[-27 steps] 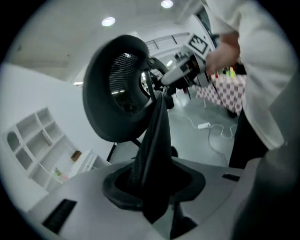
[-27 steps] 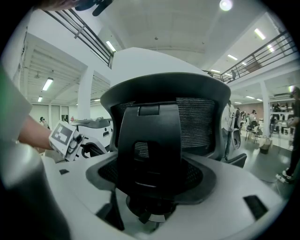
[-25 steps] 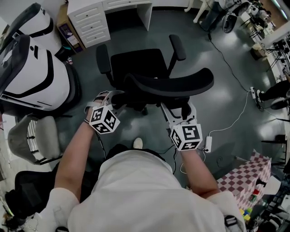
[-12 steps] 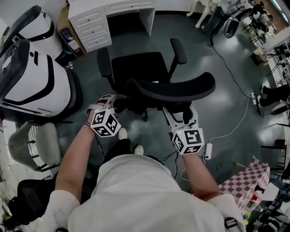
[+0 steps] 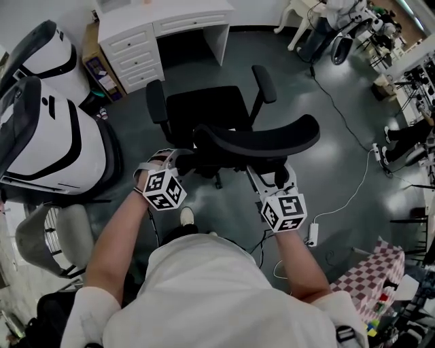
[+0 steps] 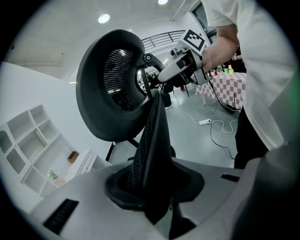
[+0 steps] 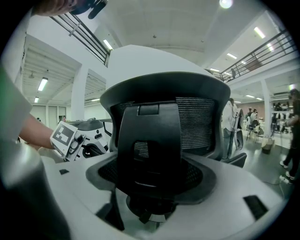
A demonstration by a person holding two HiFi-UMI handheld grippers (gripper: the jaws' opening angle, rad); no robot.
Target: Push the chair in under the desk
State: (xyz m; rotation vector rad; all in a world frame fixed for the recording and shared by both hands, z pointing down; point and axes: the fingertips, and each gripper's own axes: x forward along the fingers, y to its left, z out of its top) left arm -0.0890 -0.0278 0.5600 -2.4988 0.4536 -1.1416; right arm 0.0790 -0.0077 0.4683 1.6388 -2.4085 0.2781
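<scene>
Pinching backrest edge of black mesh-backed office chair (image 5: 265, 132) in left gripper (image 5: 178, 157) jaws, just closed tighter. Clamping its rear plastic spine in right gripper (image 5: 272, 172) jaws.

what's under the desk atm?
Under the desk, the knee gap shows only dark floor, and drawers sit to its left. The chair stands in front, not under it yet. The gap's rear is covered by the desktop and in shadow.
</scene>
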